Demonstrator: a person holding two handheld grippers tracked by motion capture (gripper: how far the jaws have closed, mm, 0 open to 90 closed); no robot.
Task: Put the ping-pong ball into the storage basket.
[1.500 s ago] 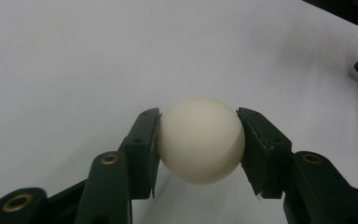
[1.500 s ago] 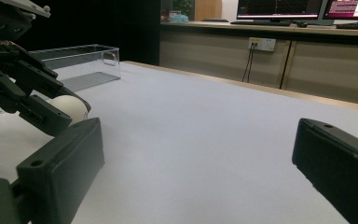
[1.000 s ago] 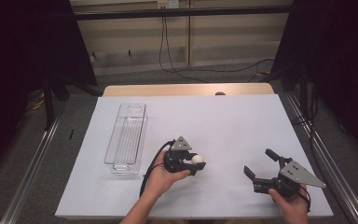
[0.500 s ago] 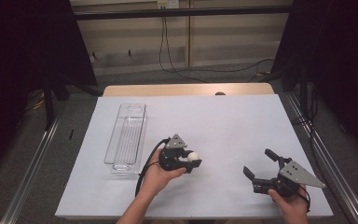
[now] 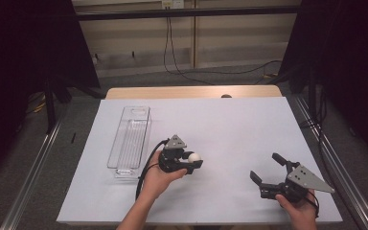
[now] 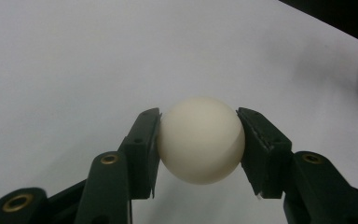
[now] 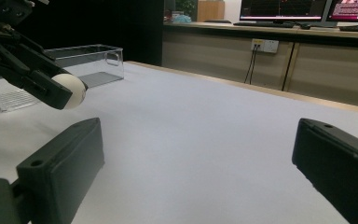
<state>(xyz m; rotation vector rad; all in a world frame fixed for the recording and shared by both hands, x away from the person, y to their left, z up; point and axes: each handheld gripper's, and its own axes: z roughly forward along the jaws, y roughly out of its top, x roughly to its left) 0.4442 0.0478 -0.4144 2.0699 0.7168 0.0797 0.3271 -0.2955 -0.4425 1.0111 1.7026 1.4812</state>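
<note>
- One white-covered table (image 5: 230,124) carries the whole scene, its far wooden edge showing beyond the sheet; dark curtains flank it on both sides.
- One clear plastic bin (image 5: 130,139), long and narrow, lies with its long axis running away from the person, toward the far edge, and appears empty (its transparent walls make the near rim hard to trace against the white sheet).
- The left gripper (image 5: 193,161), held in the person's left hand, sits just to the right of the bin's near end; the bin lies to its left and slightly beyond, so the judged next move is a short carry leftward over the near wall.
- The right gripper (image 5: 264,169) rests well apart near the table's right front corner, jaws spread wide with nothing between them; the left hand is plainly the nearer to the bin.
- The white ball (image 6: 200,139) is clamped between the left gripper's two black pads, pinched at its widest girth and lifted clear of the sheet.
- Hard to tell: how high the ball hangs above the table; in the right gripper view the bin's near end is cut off behind the left gripper.
</note>
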